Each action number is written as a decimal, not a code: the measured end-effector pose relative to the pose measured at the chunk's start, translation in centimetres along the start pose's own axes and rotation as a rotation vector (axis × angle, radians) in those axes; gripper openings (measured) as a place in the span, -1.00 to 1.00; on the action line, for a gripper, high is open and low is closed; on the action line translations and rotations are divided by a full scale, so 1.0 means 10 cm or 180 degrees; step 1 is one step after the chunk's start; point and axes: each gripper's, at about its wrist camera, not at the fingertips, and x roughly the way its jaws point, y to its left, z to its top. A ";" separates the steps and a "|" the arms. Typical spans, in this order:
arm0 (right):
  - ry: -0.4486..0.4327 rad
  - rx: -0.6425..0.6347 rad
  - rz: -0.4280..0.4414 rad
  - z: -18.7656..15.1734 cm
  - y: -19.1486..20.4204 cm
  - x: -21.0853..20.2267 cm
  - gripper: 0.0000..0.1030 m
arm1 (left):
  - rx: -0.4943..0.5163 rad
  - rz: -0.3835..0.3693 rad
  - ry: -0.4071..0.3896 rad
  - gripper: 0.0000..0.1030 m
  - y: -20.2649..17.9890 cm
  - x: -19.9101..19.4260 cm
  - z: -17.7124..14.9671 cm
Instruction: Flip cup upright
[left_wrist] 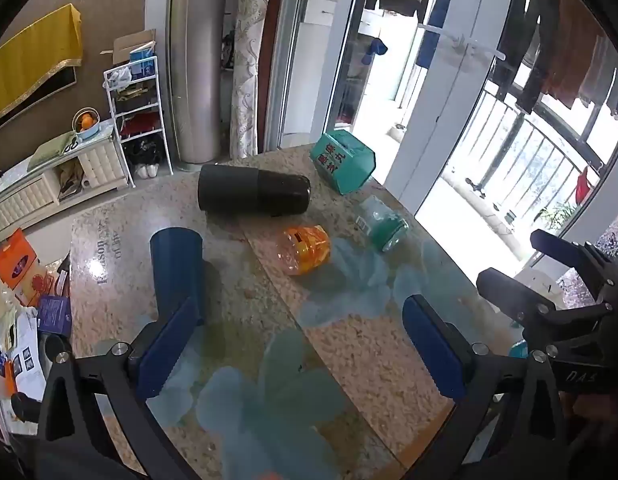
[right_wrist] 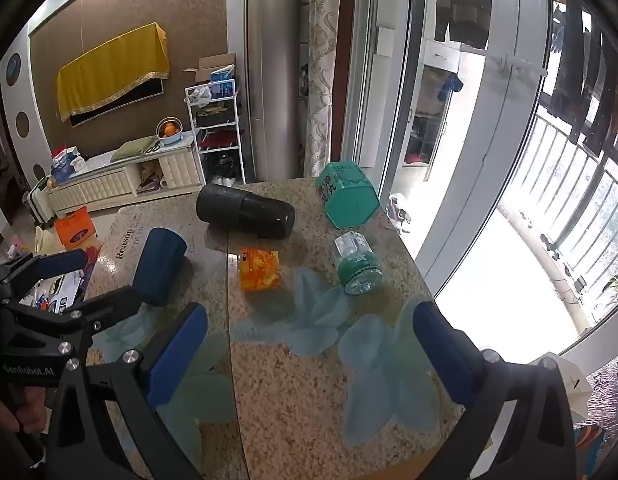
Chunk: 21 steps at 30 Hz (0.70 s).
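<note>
Beside the black flask (left_wrist: 254, 195), the blue cup (left_wrist: 177, 268) lies lengthwise ahead of the nearer, spread left hand-held gripper (left_wrist: 297, 344).

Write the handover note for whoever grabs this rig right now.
Left tool: open, empty, above the table.
Right tool: open, empty, also above the table.
Blue cup: on its side at the table's left, just beyond the left tool's left finger; contact unclear.
Black flask, orange container, clear bottle and green box also lie on the table.
Done: nothing. Left: grasp a cup, stand it upright.
</note>
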 end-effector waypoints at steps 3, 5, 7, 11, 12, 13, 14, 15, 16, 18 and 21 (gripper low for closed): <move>0.0007 -0.0001 0.0007 -0.01 0.00 0.00 1.00 | -0.0019 0.0040 -0.0013 1.00 0.02 -0.03 0.00; 0.0007 0.0001 0.0013 -0.03 0.00 -0.01 1.00 | 0.0048 0.0093 0.0012 1.00 -0.04 -0.02 -0.01; 0.0040 -0.0010 0.0013 -0.03 0.00 0.02 1.00 | 0.0047 0.0088 0.0128 1.00 -0.06 0.02 0.04; 0.0041 -0.0016 -0.0006 -0.02 0.00 0.02 1.00 | 0.0016 0.0046 0.0074 1.00 -0.01 0.06 0.01; 0.0038 -0.0018 -0.0007 -0.04 0.01 0.02 1.00 | 0.0016 0.0035 0.0065 1.00 0.00 0.06 -0.01; 0.0037 -0.0015 -0.0004 -0.04 0.00 0.02 1.00 | 0.0015 0.0028 0.0060 1.00 0.01 0.06 -0.03; 0.0039 -0.0017 -0.0005 -0.03 0.00 0.02 1.00 | 0.0016 0.0025 0.0057 1.00 0.02 0.07 -0.04; 0.0036 -0.0019 -0.0003 -0.04 0.01 0.01 1.00 | 0.0013 0.0038 0.0051 1.00 0.02 0.05 -0.04; 0.0037 -0.0020 -0.0001 -0.03 0.00 0.01 1.00 | 0.0015 0.0046 0.0054 1.00 0.03 0.05 -0.04; 0.0044 -0.0027 0.0004 -0.04 0.02 0.01 1.00 | 0.0011 0.0046 0.0054 1.00 0.03 0.05 -0.05; 0.0058 -0.0036 0.0002 -0.07 0.05 0.01 1.00 | 0.0059 0.0123 0.0050 1.00 0.01 0.05 -0.05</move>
